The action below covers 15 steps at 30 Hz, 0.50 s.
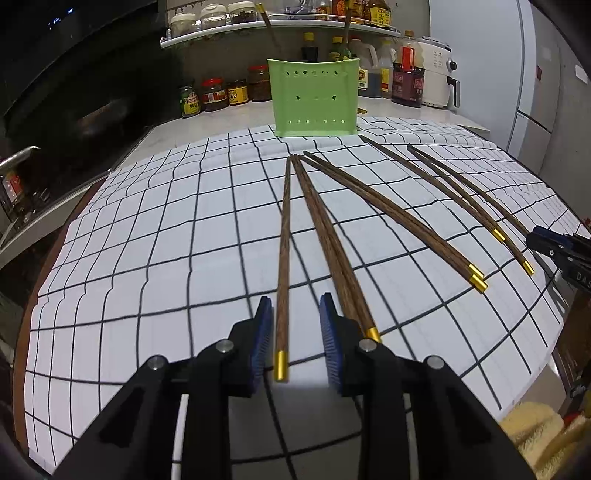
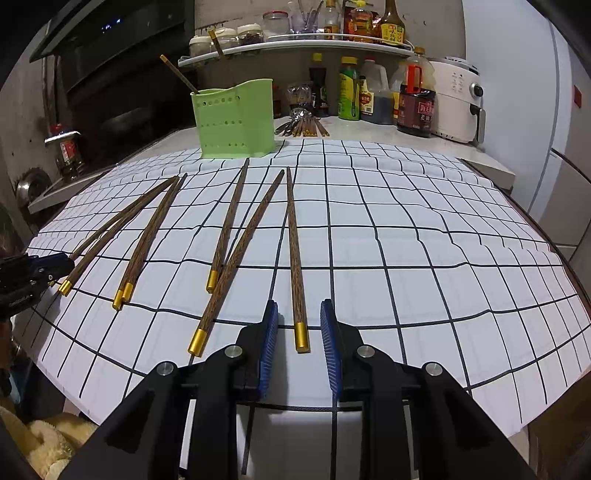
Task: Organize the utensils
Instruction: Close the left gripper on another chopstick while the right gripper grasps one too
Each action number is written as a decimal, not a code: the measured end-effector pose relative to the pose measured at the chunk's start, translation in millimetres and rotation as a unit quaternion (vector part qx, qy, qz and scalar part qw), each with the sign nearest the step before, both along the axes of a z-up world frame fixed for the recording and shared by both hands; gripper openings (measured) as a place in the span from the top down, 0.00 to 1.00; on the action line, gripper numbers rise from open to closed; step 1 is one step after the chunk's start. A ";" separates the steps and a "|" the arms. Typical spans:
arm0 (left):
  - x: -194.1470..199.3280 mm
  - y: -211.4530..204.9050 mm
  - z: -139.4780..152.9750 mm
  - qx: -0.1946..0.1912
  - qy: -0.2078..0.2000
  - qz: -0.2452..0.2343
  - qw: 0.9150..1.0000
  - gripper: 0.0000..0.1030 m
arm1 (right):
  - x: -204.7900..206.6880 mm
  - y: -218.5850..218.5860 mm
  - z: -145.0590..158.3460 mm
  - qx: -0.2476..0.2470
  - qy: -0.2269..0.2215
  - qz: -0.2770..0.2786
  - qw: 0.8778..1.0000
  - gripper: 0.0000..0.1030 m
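Left wrist view, my gripper: my left gripper (image 1: 295, 332) is open wide and holds nothing. One chopstick (image 1: 283, 258) lies flat between my two blue pads (image 1: 263, 336), its gold tip near me.
Left wrist view, done so far: two chopsticks (image 1: 269, 26) stand in the green holder (image 1: 314, 98) at the far end of the checked mat (image 1: 147, 229).
Left wrist view, still to do: I count about eight chopsticks lying on the mat, so I think most of the job is left.
Left wrist view, hard to see: my right pad covers part of the pair just right of it. I cannot see inside the holder. My other gripper is cut off at the right edge.
Right wrist view, my gripper: my right gripper (image 2: 299, 336) is open wide too, and empty. A single chopstick (image 2: 295, 258) lies between its pads, gold tip near me.
Right wrist view, done so far: the same two sticks poke out of the holder, far and left.
Right wrist view, still to do: the other chopsticks lie to the left on the mat. More utensils (image 2: 303, 125) sit in a pile on the counter behind the holder.
Right wrist view, hard to see: that far pile is too small for me to tell what is in it. My left gripper is cut off at the left edge.
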<state>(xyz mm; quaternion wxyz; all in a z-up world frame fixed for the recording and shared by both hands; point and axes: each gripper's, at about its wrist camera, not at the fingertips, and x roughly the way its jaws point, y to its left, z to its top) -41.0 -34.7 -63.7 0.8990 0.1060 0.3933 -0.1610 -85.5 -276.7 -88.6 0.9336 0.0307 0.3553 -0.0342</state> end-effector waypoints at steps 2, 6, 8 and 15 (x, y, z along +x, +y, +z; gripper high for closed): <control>1.8 -2.3 -0.2 -0.005 0.001 0.001 1.000 0.75 | 0.5 0.5 -0.3 -0.001 -0.003 -0.003 1.000 0.76; 1.4 -2.0 -1.6 0.002 -0.010 0.004 1.000 0.82 | -1.5 -0.5 -0.2 -0.006 -0.003 -0.004 1.000 0.86; 0.3 2.7 -1.6 0.005 -0.015 0.011 1.000 0.93 | -2.9 0.0 0.2 -0.007 -0.002 -0.003 1.000 0.92; -2.1 18.9 15.9 -0.035 -0.032 0.011 0.999 0.93 | -7.3 -0.9 14.9 0.010 -0.014 -0.005 1.000 0.93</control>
